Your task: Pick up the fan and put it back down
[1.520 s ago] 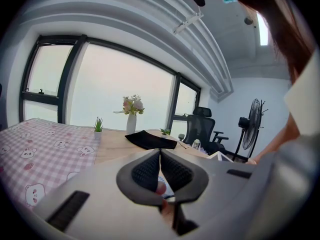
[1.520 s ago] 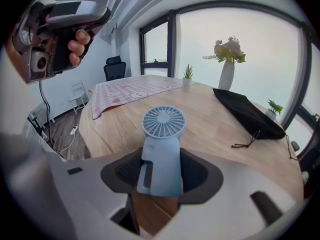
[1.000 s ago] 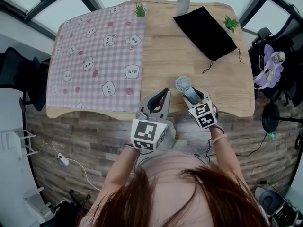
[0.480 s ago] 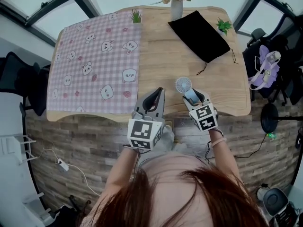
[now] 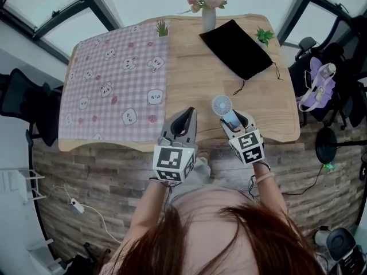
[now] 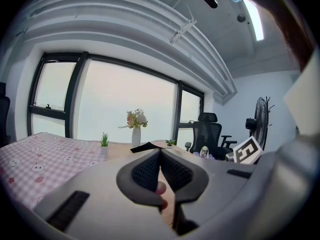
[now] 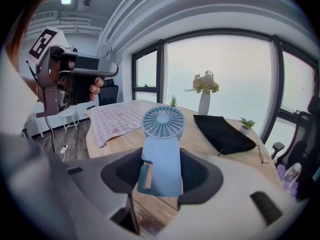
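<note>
A small light-blue handheld fan (image 7: 162, 149) stands upright between the pads of my right gripper (image 7: 161, 170), which is shut on its handle. Its round grille rises above the jaws. In the head view the fan (image 5: 222, 105) hangs over the near edge of the wooden table (image 5: 195, 79), held off the surface by the right gripper (image 5: 232, 119). My left gripper (image 5: 188, 114) hovers just to the left of it at the table's front edge. Its pads meet at the tips with nothing between them (image 6: 160, 156).
A pink checked cloth (image 5: 114, 79) with bear prints covers the table's left half. A black pouch (image 5: 235, 47) lies at the back right, with a flower vase (image 5: 207, 16) and two small potted plants (image 5: 162, 27) (image 5: 264, 36) along the far edge. Office chairs (image 5: 327, 90) stand to the right.
My right gripper has risen with the fan in it, lifting it higher above the table edge. The left gripper has drifted up slightly and stays shut.
</note>
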`<control>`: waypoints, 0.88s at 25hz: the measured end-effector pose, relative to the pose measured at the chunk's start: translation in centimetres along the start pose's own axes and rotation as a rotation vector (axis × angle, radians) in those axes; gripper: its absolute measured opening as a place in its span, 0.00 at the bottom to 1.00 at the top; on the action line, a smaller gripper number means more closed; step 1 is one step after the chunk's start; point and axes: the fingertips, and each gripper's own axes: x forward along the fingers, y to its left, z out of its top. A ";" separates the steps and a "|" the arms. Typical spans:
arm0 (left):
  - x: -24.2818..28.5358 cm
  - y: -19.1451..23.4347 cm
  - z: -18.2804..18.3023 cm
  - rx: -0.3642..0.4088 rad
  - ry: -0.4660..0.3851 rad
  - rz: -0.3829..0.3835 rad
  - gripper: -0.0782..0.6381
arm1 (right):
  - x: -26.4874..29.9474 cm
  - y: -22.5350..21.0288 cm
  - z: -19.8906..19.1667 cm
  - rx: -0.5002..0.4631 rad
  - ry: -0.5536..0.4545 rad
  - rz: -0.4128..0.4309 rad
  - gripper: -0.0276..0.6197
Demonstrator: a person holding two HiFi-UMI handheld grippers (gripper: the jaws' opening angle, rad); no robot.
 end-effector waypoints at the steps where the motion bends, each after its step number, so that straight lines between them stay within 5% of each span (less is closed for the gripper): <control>1: -0.1 -0.2 0.2 0.002 -0.003 -0.001 0.13 | -0.3 0.0 0.2 0.001 -0.007 -0.002 0.37; 22: -1.4 -3.5 2.7 0.058 -0.047 -0.031 0.13 | -6.9 -0.8 5.3 0.005 -0.180 -0.065 0.37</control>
